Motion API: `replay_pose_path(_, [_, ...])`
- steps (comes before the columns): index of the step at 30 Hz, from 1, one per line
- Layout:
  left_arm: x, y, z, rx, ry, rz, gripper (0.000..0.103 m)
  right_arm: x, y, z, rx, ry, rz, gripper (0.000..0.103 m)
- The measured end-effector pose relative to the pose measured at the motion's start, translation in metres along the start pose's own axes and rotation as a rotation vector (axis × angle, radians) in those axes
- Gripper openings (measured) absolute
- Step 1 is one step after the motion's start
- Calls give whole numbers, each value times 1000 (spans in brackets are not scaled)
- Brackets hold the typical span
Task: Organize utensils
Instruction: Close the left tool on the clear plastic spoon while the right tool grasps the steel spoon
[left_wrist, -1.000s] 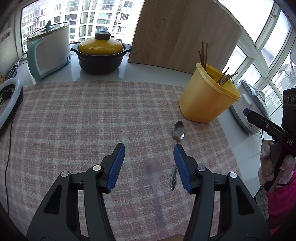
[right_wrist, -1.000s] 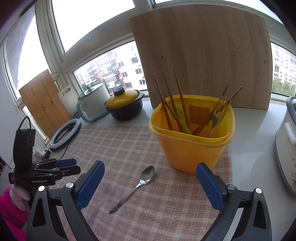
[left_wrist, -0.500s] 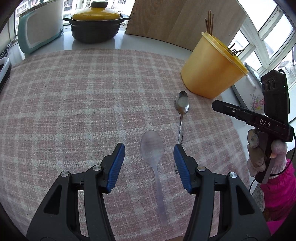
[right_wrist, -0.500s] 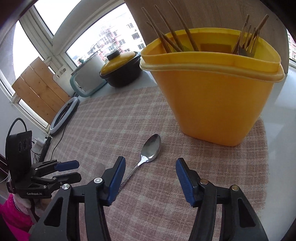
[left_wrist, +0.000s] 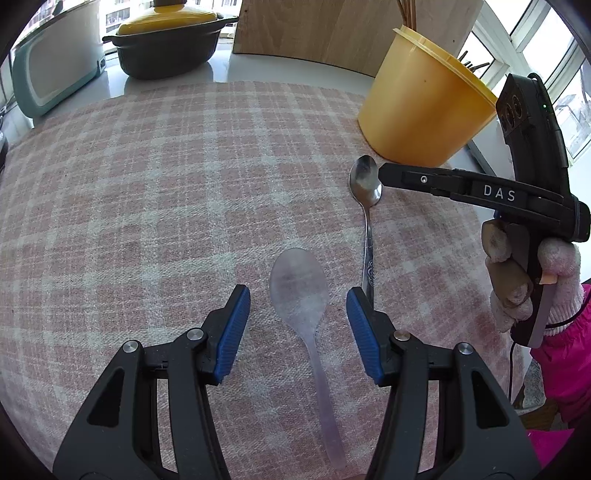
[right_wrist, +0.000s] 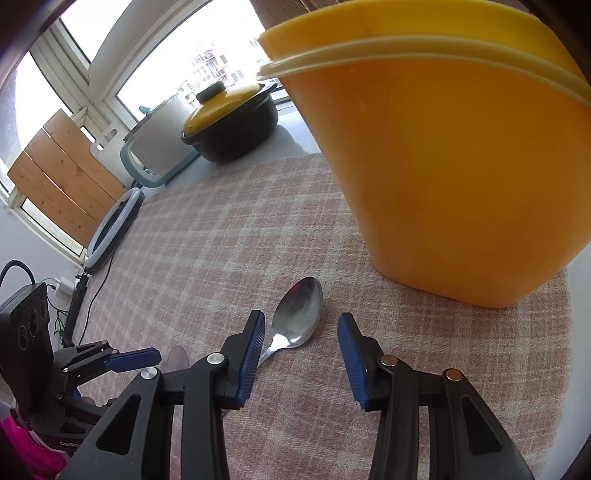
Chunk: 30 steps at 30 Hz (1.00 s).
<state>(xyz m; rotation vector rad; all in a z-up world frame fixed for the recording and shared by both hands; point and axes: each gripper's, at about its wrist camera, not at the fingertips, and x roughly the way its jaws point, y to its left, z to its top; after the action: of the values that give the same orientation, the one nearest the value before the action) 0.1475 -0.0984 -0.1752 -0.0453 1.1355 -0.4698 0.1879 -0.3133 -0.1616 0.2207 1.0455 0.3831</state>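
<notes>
Steel spoon (right_wrist: 297, 314) between spread right claw (right_wrist: 301, 354) | left claw (left_wrist: 297, 326) low, spread

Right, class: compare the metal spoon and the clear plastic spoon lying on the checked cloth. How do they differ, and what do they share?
The metal spoon is shiny and opaque; the clear plastic spoon is frosted, with the checked cloth showing through. The metal spoon has a smaller bowl than the plastic spoon. The metal spoon lies nearer the yellow container, its bowl between the right gripper's open fingers; the plastic spoon lies between the left gripper's. Both lie flat, bowls pointing away, ungrasped.
</notes>
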Motion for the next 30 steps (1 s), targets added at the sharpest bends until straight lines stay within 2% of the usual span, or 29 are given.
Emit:
replay_pose_path(3, [8,0,0,14,11,12,50,4,1,3,-3,2,-8,41])
replay_pose_path(6, [9,-2,-1,41,-13,33,47,9,4,6,-22,1,-32,40])
replay_pose_path(10, [10,-3,-2,56,-29,72,29,14,12,7,-46,13,-40,37])
replay_pose_path(14, [10,-1,-3,56,-34,76,14,20,17,5,-62,21,-63,35])
replay_pose_path(22, [6,0,-2,30,-58,69,5,25,25,3,-99,22,-142,26])
replay_pose_path(30, [-2,-4,-1,15,-75,45,1,25,33,5,-115,18,-158,4])
